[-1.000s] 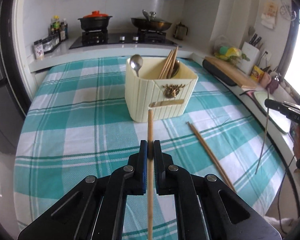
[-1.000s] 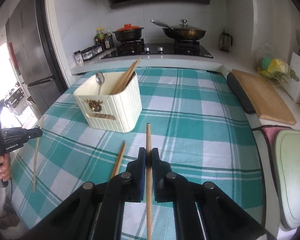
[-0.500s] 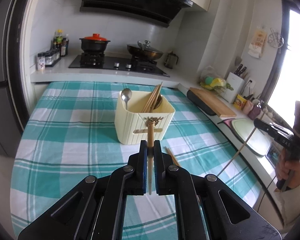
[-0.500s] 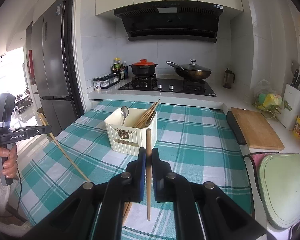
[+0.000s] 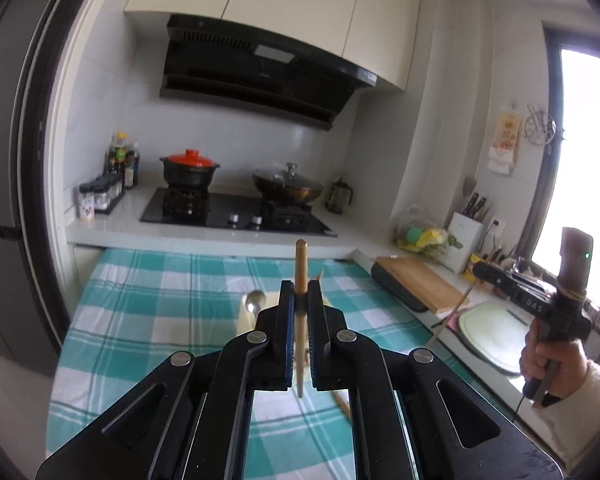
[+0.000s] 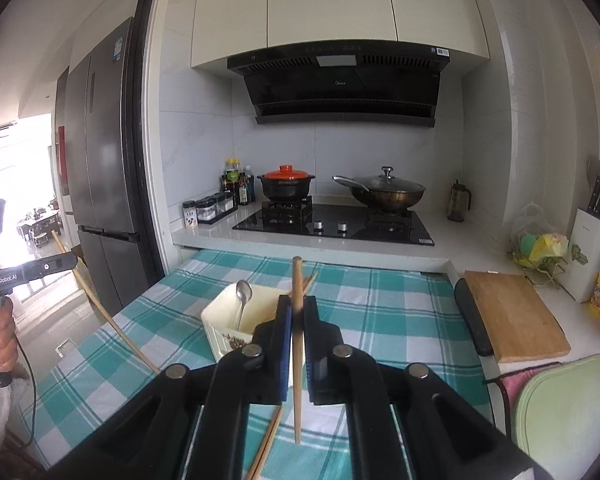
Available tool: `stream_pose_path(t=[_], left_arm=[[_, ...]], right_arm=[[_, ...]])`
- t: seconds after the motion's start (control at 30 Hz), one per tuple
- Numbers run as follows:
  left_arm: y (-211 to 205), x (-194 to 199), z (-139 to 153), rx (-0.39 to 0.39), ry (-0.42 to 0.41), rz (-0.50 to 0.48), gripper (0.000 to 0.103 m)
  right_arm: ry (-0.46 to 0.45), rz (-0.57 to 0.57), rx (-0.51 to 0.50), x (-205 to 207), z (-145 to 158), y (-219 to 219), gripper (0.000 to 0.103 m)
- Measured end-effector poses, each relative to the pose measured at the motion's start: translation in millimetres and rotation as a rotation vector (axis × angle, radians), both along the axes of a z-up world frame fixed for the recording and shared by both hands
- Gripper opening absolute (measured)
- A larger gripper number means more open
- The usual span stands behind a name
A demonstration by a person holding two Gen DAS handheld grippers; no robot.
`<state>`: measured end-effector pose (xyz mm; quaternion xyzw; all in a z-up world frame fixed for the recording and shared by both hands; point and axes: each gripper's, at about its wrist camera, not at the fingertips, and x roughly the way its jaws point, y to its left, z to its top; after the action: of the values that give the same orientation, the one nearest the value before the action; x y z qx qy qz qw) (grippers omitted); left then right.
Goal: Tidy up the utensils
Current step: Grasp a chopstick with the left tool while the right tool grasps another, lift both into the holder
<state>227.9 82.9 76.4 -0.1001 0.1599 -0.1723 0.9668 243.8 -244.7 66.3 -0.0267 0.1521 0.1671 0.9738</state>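
My left gripper [image 5: 300, 294] is shut on a wooden chopstick [image 5: 300, 268] held upright, high above the table. My right gripper [image 6: 297, 306] is shut on another chopstick [image 6: 297, 280], also upright. The cream utensil holder [image 6: 228, 316] stands on the checked tablecloth with a spoon [image 6: 244, 292] and several chopsticks in it; in the left wrist view it is mostly hidden behind my fingers, with the spoon [image 5: 255, 301] showing. One loose chopstick [image 6: 266, 446] lies on the cloth below the right gripper. The other gripper shows in each view [image 5: 496, 276] [image 6: 48, 266].
A cutting board [image 6: 512, 312] and a green mat [image 6: 568, 408] lie on the counter at right. The stove carries a red-lidded pot [image 6: 286, 184] and a wok [image 6: 384, 192]. A fridge [image 6: 104, 168] stands at left.
Both grippers have risen and tilted up with their chopsticks. The holder now sits lower in both views, partly behind the fingers.
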Motion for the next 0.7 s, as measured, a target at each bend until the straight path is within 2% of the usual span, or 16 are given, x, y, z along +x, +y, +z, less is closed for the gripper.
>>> stream_pose_path(t=[0.1,0.17,0.23,0.3,0.37,0.43,0.5,0.6,0.7], left_arm=[[-2,23,22,-0.022,-0.099,0.048,0.004],[-9,45,25,-0.001,-0.143,0.081,0.004],[-18,72,19,0.028,-0.139,0.096,0.004],[-27,102,7,0.052,-0.082,0.091,0.004],[-35,131,-8,0.069,0.008,0.067,0.004],[-44,159,-25,0.099,0.12,0.027,0.004],[-56,183,-44,0.154,0.225,-0.007,0.004],[-70,211,-71,0.197,0.347,-0.044,0.004],[-81,227,-94,0.21,0.429,-0.053,0.005]], right_arm=[[-0.071,0.018,0.031,24,21,15,0.006],[-0.119,0.024,0.053,40,31,26,0.006],[-0.153,0.029,0.054,59,33,39,0.006],[-0.136,0.033,0.049,85,27,51,0.006],[-0.04,0.04,0.067,117,11,60,0.006],[0.105,0.066,0.1,152,-10,66,0.006],[0.203,0.049,0.095,178,-32,72,0.006],[0.313,0.043,0.102,207,-61,78,0.006],[0.414,0.062,0.128,227,-83,82,0.009]])
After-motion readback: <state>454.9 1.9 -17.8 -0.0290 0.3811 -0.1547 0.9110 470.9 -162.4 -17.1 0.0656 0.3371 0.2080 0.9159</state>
